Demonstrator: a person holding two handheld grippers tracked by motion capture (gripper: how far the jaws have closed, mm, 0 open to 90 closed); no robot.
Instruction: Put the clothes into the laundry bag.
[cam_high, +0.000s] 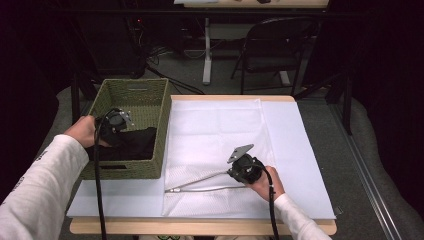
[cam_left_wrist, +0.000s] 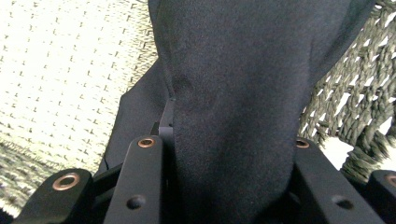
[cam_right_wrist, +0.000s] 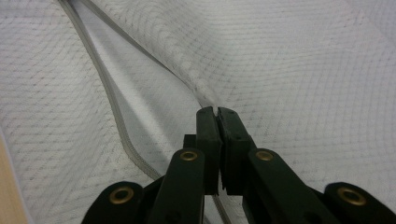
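A black garment (cam_high: 131, 142) is seen inside a green woven basket (cam_high: 134, 95) that stands at the left side of the desk (cam_high: 200, 227). The left gripper (cam_high: 116, 131) is held over the basket by the person's left hand (cam_high: 84, 131), and its 2 jaws are closed on a fold of the garment (cam_left_wrist: 243, 93); in the left gripper view the dark cloth is bunched between the jaws and hangs in front of the basket's pale bottom and its woven wall (cam_left_wrist: 355, 107).

A white mesh bag (cam_high: 215, 150) is spread flat on a white sheet (cam_high: 300, 150) that covers the desk, just beside the basket. Its zipper (cam_high: 200, 181) is open near the front edge, with the 2 grey zipper edges parted toward the left. The right gripper (cam_high: 239, 172) is held low over the bag by the right hand (cam_high: 265, 182). In the right gripper view the 2 jaws are pressed together on a thin edge of the mesh (cam_right_wrist: 205, 95) where the open zipper edges (cam_right_wrist: 109, 100) meet.
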